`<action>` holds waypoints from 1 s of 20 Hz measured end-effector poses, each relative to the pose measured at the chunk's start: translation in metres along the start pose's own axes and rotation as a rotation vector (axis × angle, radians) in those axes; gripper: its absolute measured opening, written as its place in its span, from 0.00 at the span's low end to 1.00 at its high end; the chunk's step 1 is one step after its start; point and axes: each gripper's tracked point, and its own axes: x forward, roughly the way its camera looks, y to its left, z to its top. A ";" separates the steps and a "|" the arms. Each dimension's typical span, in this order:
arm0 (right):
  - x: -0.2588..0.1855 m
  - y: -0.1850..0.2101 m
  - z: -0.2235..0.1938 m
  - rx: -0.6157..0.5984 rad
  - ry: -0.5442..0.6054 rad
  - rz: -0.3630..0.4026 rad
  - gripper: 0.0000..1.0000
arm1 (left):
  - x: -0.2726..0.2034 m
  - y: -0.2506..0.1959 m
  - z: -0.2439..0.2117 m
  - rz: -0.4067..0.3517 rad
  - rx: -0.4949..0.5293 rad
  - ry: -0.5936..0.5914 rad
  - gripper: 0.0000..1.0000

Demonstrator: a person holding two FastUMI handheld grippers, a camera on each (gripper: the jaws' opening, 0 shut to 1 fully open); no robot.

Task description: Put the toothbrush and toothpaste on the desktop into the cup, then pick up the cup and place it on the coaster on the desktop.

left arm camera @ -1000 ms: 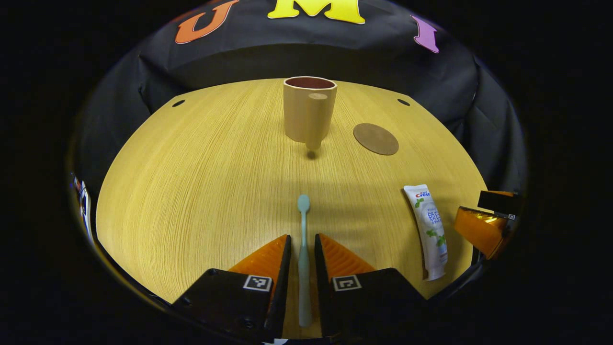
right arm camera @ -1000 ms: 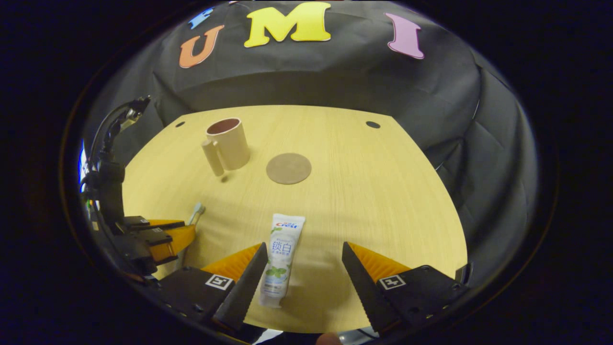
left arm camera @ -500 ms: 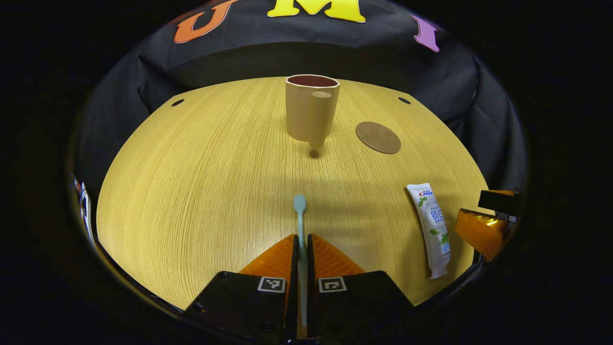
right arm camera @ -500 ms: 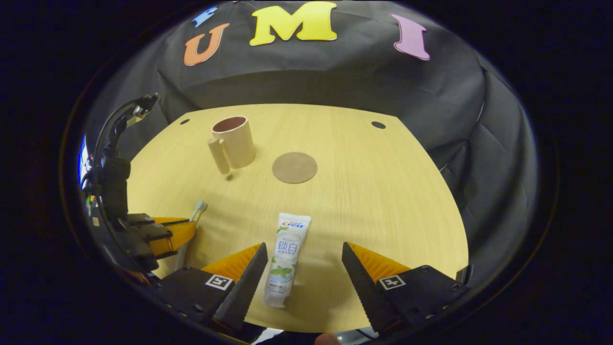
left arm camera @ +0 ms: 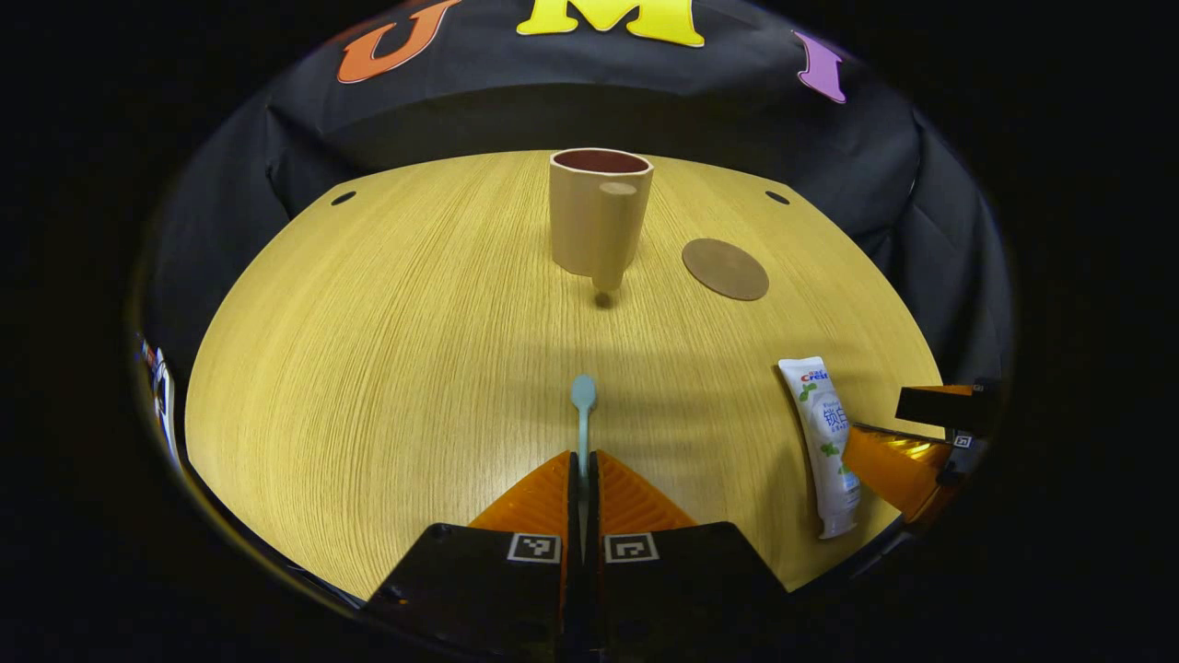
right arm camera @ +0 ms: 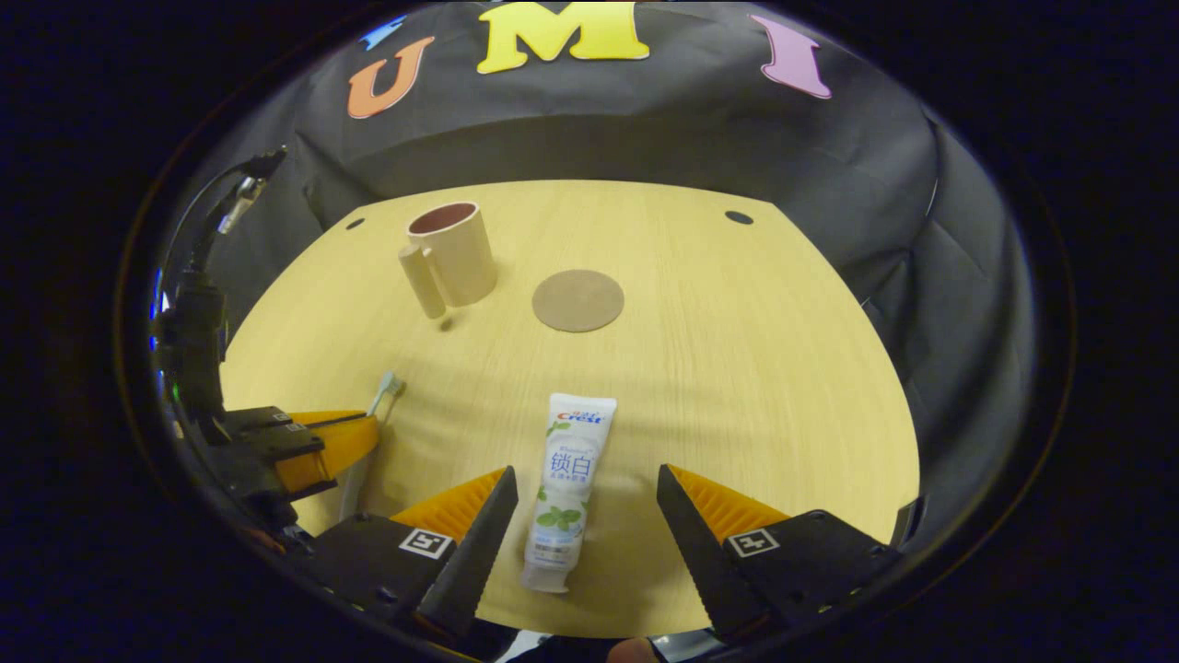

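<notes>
Both left tool (left arm camera: 582, 479) fingers pinching toothbrush (left arm camera: 582, 405)

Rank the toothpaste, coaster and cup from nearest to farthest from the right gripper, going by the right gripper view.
1. Toothpaste: lying on the desk between the open fingers of the right gripper.
2. Coaster: mid-desk, straight ahead.
3. Cup: farther back, ahead and to the left, handle toward the camera.
</notes>
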 end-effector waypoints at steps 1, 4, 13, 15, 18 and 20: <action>0.003 0.000 -0.001 0.007 0.006 0.002 0.93 | -0.001 -0.001 0.001 -0.002 -0.003 -0.001 0.03; 0.008 0.003 -0.003 0.029 0.029 0.008 0.92 | -0.005 0.002 0.006 0.005 -0.023 -0.010 0.03; 0.024 0.017 -0.021 0.019 0.096 0.030 0.68 | -0.014 0.012 0.040 0.016 -0.072 -0.068 0.03; 0.026 0.016 -0.021 0.032 0.103 0.024 0.47 | -0.020 0.015 0.054 0.016 -0.079 -0.089 0.03; 0.027 0.013 -0.021 0.031 0.114 0.023 0.40 | -0.024 0.017 0.071 0.018 -0.073 -0.132 0.03; 0.026 0.016 -0.019 0.025 0.113 0.028 0.25 | -0.031 0.020 0.086 0.018 -0.065 -0.168 0.03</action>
